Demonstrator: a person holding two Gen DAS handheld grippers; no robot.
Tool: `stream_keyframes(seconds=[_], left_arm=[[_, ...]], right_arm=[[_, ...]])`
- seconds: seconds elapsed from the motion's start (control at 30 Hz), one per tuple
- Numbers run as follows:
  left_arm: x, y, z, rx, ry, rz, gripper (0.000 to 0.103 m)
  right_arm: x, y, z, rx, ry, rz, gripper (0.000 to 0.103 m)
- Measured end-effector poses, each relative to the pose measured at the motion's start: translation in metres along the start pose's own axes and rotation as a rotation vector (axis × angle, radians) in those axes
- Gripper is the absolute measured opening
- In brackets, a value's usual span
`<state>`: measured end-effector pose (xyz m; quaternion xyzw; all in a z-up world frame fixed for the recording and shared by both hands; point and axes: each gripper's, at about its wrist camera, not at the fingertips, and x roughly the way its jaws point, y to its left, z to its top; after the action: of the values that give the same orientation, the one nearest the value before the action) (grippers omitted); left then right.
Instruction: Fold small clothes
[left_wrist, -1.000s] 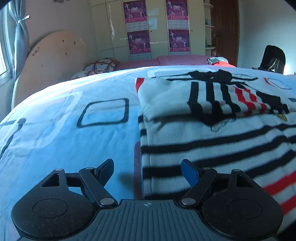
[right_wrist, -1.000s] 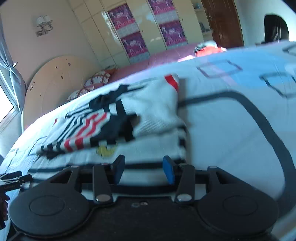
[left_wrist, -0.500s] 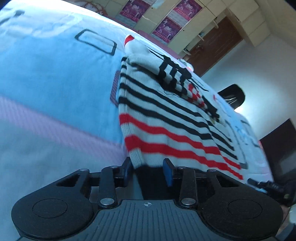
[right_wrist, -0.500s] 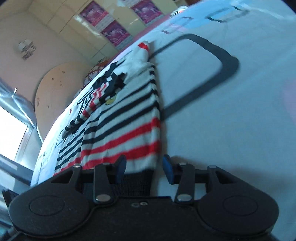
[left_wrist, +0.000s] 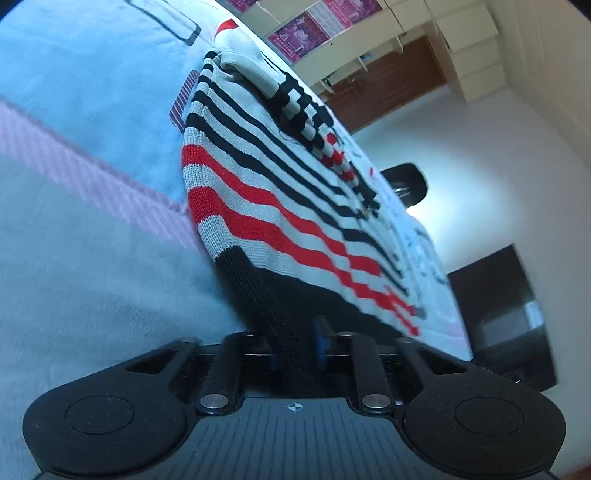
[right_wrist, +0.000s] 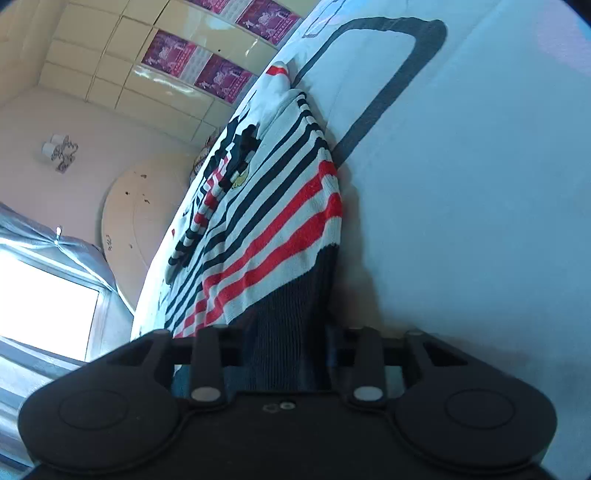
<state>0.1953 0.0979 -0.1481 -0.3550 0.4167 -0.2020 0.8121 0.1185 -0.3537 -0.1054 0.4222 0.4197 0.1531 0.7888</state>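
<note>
Both grippers have just closed: left gripper (left_wrist: 295, 349) and right gripper (right_wrist: 284, 354) each clamp a corner of the sweater's (left_wrist: 280, 206) black hem. Sweater lies ahead on the bed (left_wrist: 92, 258), sleeves already folded in. Left: bottom-to-top fold.

Both tongs, left (left_wrist: 297, 345) and right (right_wrist: 286, 347), have just closed on the sweater's (left_wrist: 280, 206) black hem.

2 tilted wrist views, close along sweater (left_wrist: 280, 206)
</note>
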Motion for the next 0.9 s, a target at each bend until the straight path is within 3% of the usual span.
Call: stream_keyframes(seconds=[0.07, 0.13, 0.27, 0.37, 0.4, 0.43, 0.5, 0.7, 0.9], left_arm=[[-0.005, -0.003, 0.003, 0.012, -0.007, -0.038, 0.004], [-0.022, -0.014, 0.005, 0.046, -0.061, -0.098, 0.004], [-0.045, -0.016, 0.009, 0.068, -0.095, -0.055, 0.004], [-0.035, 0.01, -0.003, 0.033, -0.048, 0.035, 0.003], [-0.033, 0.018, -0.008, 0.01, -0.061, 0.019, 0.003], [-0.034, 0.025, -0.013, -0.026, -0.09, -0.013, 0.004], [-0.035, 0.021, -0.012, -0.025, -0.101, -0.006, 0.003], [-0.037, 0.021, -0.012, -0.044, -0.146, -0.023, 0.004], [-0.049, -0.006, 0.017, -0.007, -0.275, -0.09, 0.004]], right_arm=[[0.003, 0.009, 0.004, -0.067, -0.007, -0.037, 0.006], [-0.009, 0.026, 0.004, -0.136, -0.052, -0.003, 0.006], [-0.032, 0.043, 0.009, -0.204, -0.104, 0.033, 0.006], [-0.017, 0.022, 0.0, -0.212, -0.053, -0.081, 0.006], [-0.008, 0.008, -0.002, -0.185, -0.023, -0.126, 0.005], [-0.006, -0.005, -0.006, -0.132, -0.038, -0.085, 0.005], [-0.01, -0.011, -0.006, -0.077, -0.054, -0.059, 0.005], [-0.013, 0.0, -0.005, -0.124, -0.071, -0.07, 0.005], [-0.025, 0.042, 0.014, -0.261, -0.166, -0.053, 0.005]])
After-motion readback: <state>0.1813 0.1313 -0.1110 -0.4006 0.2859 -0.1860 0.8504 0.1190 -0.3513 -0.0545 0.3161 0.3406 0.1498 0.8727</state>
